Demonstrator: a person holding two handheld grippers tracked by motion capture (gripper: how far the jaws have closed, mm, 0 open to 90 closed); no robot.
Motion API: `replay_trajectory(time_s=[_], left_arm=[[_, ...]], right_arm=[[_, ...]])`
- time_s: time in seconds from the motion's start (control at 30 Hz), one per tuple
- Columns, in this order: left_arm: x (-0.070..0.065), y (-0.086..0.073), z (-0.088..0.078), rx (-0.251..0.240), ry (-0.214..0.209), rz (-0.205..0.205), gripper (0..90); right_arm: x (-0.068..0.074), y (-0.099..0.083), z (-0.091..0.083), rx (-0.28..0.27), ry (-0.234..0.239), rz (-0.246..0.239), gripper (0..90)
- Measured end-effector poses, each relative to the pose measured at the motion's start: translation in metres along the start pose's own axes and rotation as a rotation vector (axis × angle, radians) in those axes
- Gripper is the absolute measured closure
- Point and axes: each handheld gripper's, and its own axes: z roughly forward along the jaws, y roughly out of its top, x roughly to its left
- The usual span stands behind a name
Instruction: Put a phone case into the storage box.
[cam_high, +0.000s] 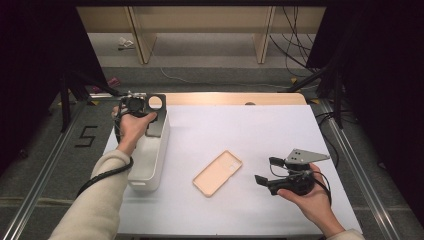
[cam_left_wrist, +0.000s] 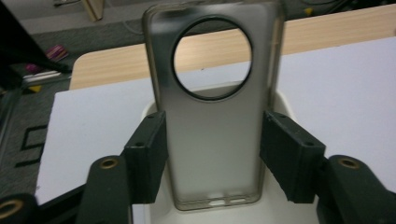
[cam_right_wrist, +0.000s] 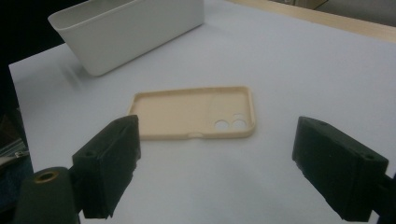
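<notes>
At about five o'clock on the white table (cam_high: 250, 130), nearest the person, the right gripper (cam_high: 267, 172) lies in an upturned hand just above the surface, its jaws spread wide with nothing between them. In the right gripper view those jaws frame a beige phone case (cam_right_wrist: 194, 116) lying flat ahead of them, hollow side up, with its camera cut-outs toward the right of that picture. In the high view this case sits near the table's middle, slightly toward six o'clock, well apart from both grippers.

At about nine o'clock stands a white bin (cam_high: 150, 160), long and narrow, running from the near left toward the far edge. The part of its inside that shows at the near end holds nothing visible.

Farther off, at about ten o'clock over the bin's far end, the left gripper (cam_high: 150, 112) is held in the person's left hand (cam_high: 131, 127). A smoky translucent phone case (cam_left_wrist: 212, 107) with a large round camera opening stands upright between its jaws, its lower end down inside the bin. The jaws stand apart: a slim gap shows at the right pad, the left pad sits just beside the case edge, and they do not pinch it.
</notes>
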Motion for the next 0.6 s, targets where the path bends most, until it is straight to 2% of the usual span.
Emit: replay_trajectory(time_s=[0.1, 0.23, 0.37, 0.43, 0.6], left_arm=[[0.0, -0.004, -0.009, -0.029, -0.044, -0.011, 36.6], [-0.001, -0.01, -0.024, -0.071, -0.098, -0.001, 28.7], [-0.004, -0.02, -0.038, -0.098, -0.132, 0.013, 16.5], [-0.004, -0.025, -0.044, -0.116, -0.148, 0.03, 15.1], [-0.003, -0.041, -0.057, -0.118, -0.199, 0.057, 8.8]], right_arm=[[0.0, 0.0, 0.0, 0.002, 0.001, 0.001, 16.0], [0.0, 0.0, 0.001, 0.008, 0.004, -0.001, 16.0], [0.001, 0.0, 0.002, 0.01, 0.005, 0.0, 16.0], [0.001, 0.0, 0.002, 0.011, 0.004, 0.0, 16.0], [0.001, 0.0, 0.003, 0.015, 0.005, -0.001, 16.0]])
